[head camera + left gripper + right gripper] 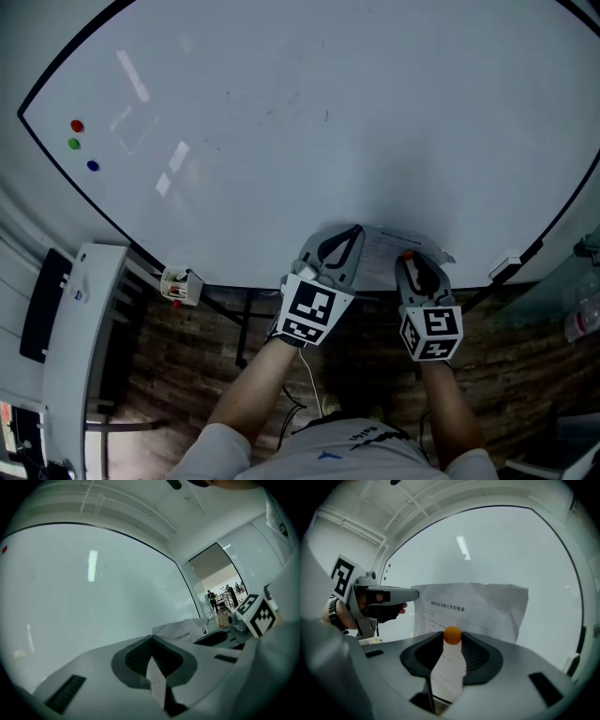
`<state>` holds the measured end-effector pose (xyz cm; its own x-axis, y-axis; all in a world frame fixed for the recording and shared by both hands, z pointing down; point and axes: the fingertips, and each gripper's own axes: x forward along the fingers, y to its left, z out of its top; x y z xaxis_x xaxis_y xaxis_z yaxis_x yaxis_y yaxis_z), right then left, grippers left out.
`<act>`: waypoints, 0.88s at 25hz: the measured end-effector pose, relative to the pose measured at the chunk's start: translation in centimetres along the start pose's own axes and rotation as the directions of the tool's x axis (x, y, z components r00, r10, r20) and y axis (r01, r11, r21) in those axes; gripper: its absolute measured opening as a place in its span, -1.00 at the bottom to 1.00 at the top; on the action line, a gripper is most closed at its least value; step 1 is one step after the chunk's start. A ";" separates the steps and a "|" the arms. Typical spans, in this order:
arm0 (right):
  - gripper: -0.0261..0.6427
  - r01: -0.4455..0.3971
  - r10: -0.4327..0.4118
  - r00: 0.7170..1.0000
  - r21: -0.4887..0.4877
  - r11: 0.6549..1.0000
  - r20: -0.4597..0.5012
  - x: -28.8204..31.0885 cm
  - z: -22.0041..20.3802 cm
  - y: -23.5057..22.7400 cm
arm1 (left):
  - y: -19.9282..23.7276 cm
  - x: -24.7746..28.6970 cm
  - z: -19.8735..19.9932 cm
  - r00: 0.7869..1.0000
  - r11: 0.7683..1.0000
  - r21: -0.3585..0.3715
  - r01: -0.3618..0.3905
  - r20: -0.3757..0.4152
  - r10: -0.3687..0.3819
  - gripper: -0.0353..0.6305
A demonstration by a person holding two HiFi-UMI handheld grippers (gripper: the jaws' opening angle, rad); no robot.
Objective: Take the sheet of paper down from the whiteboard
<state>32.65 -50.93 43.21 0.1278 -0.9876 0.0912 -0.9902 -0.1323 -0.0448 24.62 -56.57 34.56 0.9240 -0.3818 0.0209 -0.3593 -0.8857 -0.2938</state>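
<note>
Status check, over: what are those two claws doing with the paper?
Left gripper shut on edge of sheet of paper. Right gripper shut on orange magnet in front of it. Nothing else in the way.

The left gripper (pixel 354 232) and right gripper (pixel 410 258) were pale grey, with dark pads (pixel 136 658) and black-and-white marker cubes (pixel 309 311); the shirt (pixel 347 452) was white.

White paper (pixel 487 606), orange magnet (pixel 452 635), black-framed whiteboard (pixel 281 112)
</note>
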 end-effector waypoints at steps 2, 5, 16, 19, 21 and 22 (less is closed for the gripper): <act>-0.54 -0.031 0.031 0.999 0.005 1.000 0.010 -1.1 0.6 0.5 | -0.6 -0.8 0.1 1.000 1.000 -0.003 -0.013 -0.004 0.012 -0.86; -0.54 -0.080 0.079 0.997 0.015 0.997 0.024 -2.7 1.6 1.1 | -1.4 -2.1 0.0 0.999 0.999 -0.018 -0.041 -0.016 0.041 -0.86; -0.54 -0.231 0.227 0.971 0.054 0.971 0.072 -7.2 4.0 2.4 | -4.2 -5.9 -1.1 0.986 0.985 -0.091 -0.149 -0.092 0.140 -0.86; -0.54 -0.263 0.257 0.962 0.069 0.962 0.089 -8.2 5.1 2.5 | -5.0 -6.7 -0.9 0.983 0.978 -0.125 -0.167 -0.103 0.154 -0.86; -0.54 -0.280 0.271 0.957 0.077 0.957 0.102 -8.9 5.9 2.4 | -5.6 -7.2 -0.7 0.981 0.973 -0.149 -0.176 -0.109 0.161 -0.86; -0.54 -0.286 0.277 0.955 0.079 0.955 0.108 -9.1 6.3 2.4 | -5.9 -7.3 -0.6 0.980 0.971 -0.161 -0.179 -0.112 0.162 -0.86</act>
<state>29.49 -42.76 36.00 -0.1459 -0.9887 -0.0332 -0.9777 0.1492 -0.1476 19.92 -48.76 36.66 0.8331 -0.5473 0.0796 -0.5351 -0.8340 -0.1347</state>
